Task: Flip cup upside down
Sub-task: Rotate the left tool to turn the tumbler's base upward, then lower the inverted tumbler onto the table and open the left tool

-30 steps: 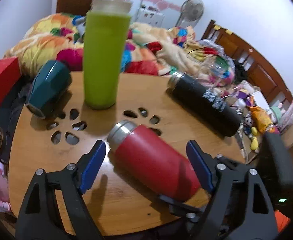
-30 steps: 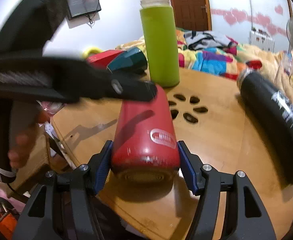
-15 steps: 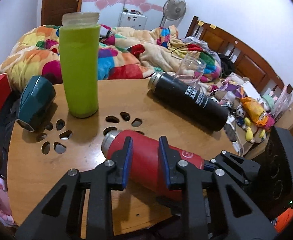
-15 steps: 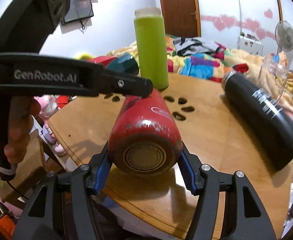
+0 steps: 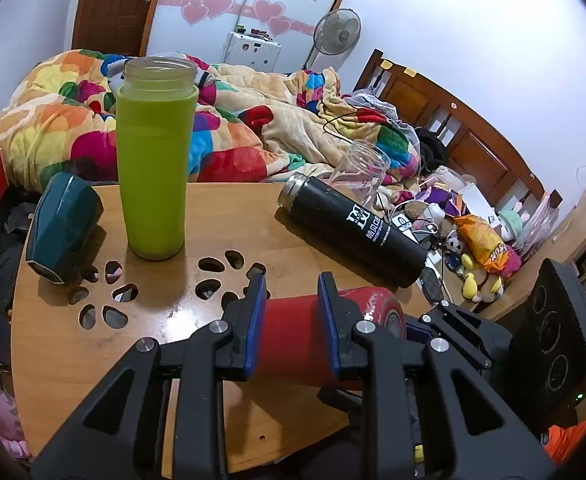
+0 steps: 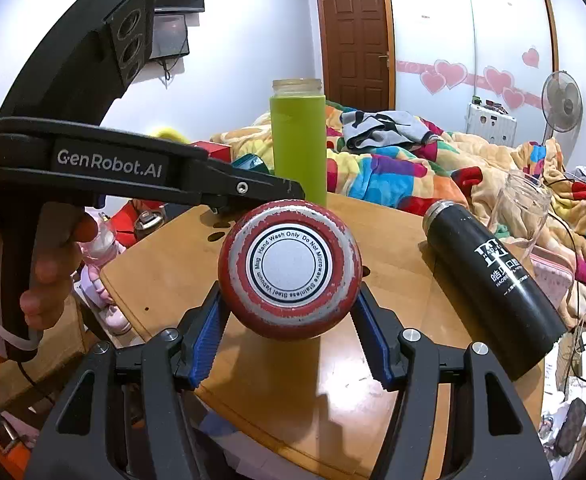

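A red steel cup [image 6: 289, 268] is held lying level above the round wooden table [image 6: 393, 240], its worn base with a white label facing the right wrist camera. My right gripper [image 6: 289, 340] is shut on the red cup's base end, one blue pad on each side. In the left wrist view the red cup [image 5: 289, 340] shows between my left gripper's fingers [image 5: 291, 316]. The left gripper is narrowly closed and rests over the top of the cup; whether its pads clamp the cup is unclear.
A tall green bottle [image 5: 153, 160] stands upright at the table's back. A black flask [image 5: 353, 228] lies on its side at the right, with a clear glass [image 5: 363, 172] behind it. A teal cup [image 5: 63, 224] lies at the left edge. A bed with bright blankets [image 5: 253, 128] is behind.
The right gripper has lifted the red cup's base off the table until the cup is level. The left gripper has narrowed from wide open and moved over the cup.
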Motion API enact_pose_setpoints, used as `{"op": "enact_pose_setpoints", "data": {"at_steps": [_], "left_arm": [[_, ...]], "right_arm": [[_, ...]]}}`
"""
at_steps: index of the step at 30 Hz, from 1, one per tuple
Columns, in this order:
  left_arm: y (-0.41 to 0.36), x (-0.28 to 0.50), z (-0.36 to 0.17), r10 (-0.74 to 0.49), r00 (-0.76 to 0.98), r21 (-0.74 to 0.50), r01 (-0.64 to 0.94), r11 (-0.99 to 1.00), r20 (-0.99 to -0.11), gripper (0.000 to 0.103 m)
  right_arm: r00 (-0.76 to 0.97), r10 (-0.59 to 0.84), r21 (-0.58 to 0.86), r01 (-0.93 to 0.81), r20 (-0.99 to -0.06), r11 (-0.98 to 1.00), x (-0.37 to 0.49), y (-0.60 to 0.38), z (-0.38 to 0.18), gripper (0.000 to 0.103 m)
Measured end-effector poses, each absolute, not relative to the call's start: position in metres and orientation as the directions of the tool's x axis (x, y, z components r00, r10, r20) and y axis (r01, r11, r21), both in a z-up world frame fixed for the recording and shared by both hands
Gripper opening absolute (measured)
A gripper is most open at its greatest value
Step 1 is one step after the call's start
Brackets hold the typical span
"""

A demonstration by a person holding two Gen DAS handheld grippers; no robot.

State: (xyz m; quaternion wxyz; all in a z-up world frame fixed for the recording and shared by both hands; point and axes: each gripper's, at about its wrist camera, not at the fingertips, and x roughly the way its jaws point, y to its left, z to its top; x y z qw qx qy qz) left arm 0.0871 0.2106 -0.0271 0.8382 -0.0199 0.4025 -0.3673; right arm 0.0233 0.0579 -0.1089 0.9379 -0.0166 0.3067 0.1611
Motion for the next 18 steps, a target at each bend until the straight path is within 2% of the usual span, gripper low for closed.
{"op": "enact_pose_setpoints", "data": {"at_steps": [18], "left_arm": [[0.227, 0.132, -0.032, -0.61, 0.433, -0.339, 0.553, 0.761, -0.663, 0.026]], "right_arm": [[0.746, 0.32, 0.143, -0.293, -0.585, 0.945, 0.07, 0.06, -0.105, 0.058]]}}
